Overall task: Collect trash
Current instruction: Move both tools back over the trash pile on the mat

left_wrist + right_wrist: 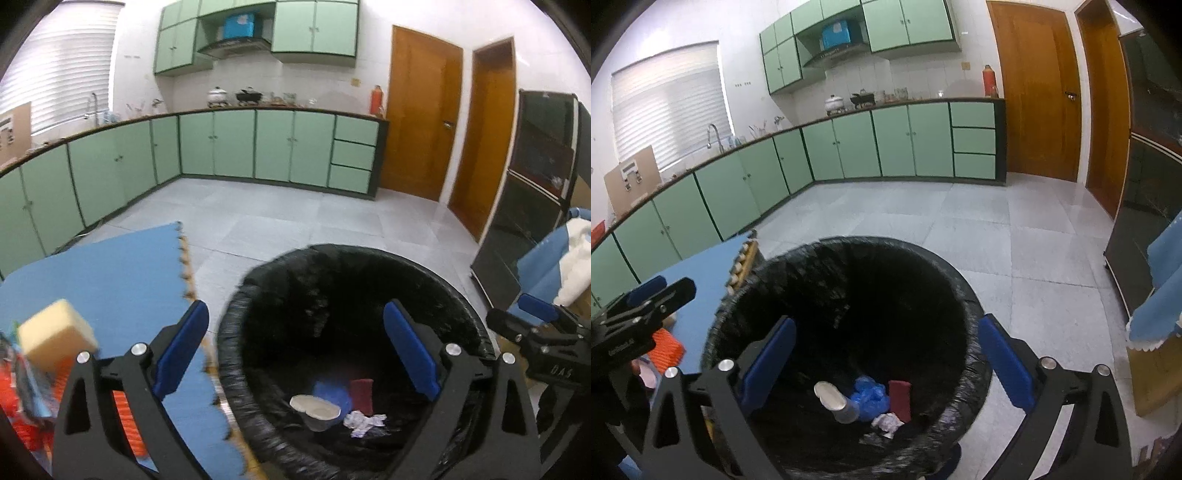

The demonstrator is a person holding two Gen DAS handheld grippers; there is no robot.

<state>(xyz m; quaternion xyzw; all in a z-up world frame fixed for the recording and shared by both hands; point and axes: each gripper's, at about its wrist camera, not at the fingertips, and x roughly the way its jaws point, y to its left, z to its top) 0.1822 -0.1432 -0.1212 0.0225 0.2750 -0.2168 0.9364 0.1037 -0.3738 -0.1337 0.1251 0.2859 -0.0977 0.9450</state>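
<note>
Both the left gripper [295, 339] and the right gripper [886, 354] hung spread wide and empty over the round trash bin [960, 306], lined with crinkled glossy black plastic. At its bottom lay a pale cup [834, 400], crumpled blue film [870, 397], a maroon slab [900, 398] and what looked like wadded paper [886, 422]. A yellow sponge block [55, 334] sat on the blue foam mat [122, 266] beside the bin.

Kitchen w/ green cabinets [846, 147], grey tile floor [960, 229], wooden doors [1038, 92], probably blinds [668, 99] on window.
</note>
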